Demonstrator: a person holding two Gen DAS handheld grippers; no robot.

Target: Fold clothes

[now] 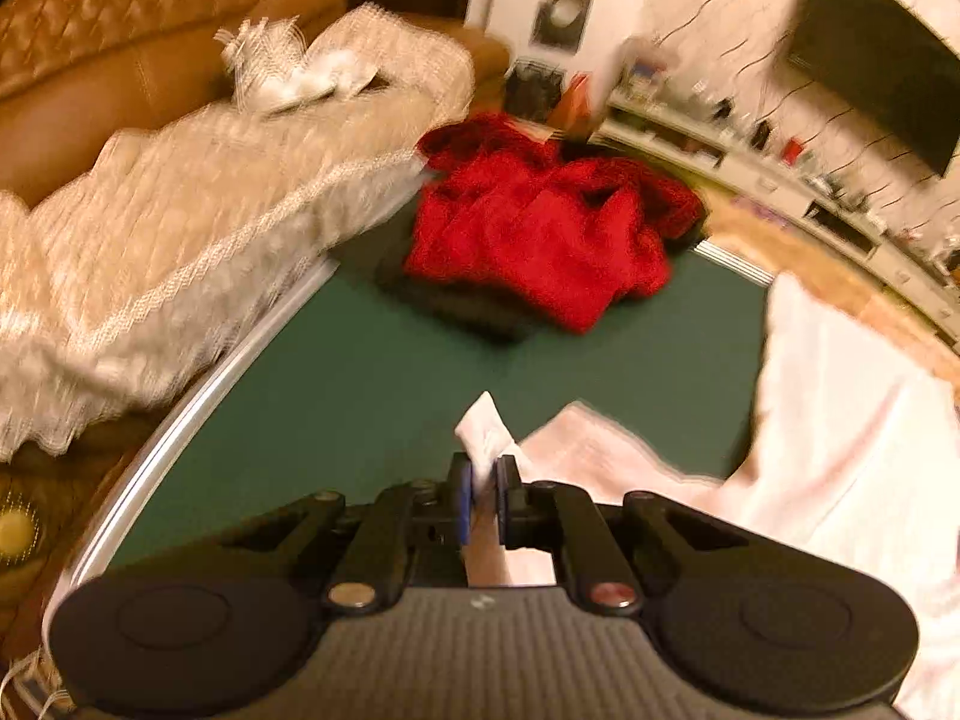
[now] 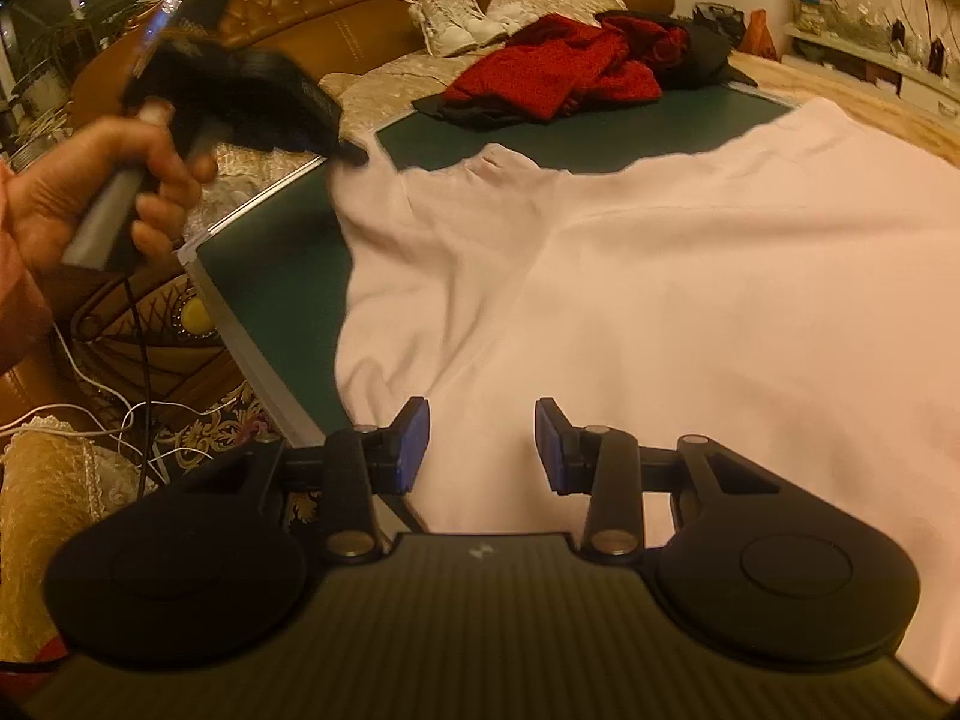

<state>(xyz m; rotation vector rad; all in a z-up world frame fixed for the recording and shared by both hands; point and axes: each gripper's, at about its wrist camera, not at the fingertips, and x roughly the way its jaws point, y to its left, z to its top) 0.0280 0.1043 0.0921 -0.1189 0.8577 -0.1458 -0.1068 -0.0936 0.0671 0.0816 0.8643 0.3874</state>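
Note:
A pale pink garment (image 2: 660, 276) lies spread over the green table (image 2: 282, 252). My left gripper (image 1: 485, 489) is shut on a corner of that pink garment (image 1: 840, 420), and the cloth stands up between its blue pads. In the right wrist view the left gripper (image 2: 351, 153) is held by a hand (image 2: 78, 192) and lifts the garment's far left corner off the table. My right gripper (image 2: 483, 441) stands open just above the garment's near edge, with nothing between its fingers.
A heap of red and black clothes (image 1: 540, 234) sits at the table's far end. A brown leather sofa (image 1: 120, 60) with a cream lace cover (image 1: 180, 228) runs along the left. White shoes (image 2: 456, 18) rest on the sofa. Cables (image 2: 108, 414) trail on the floor beside the table's metal edge (image 2: 240, 324).

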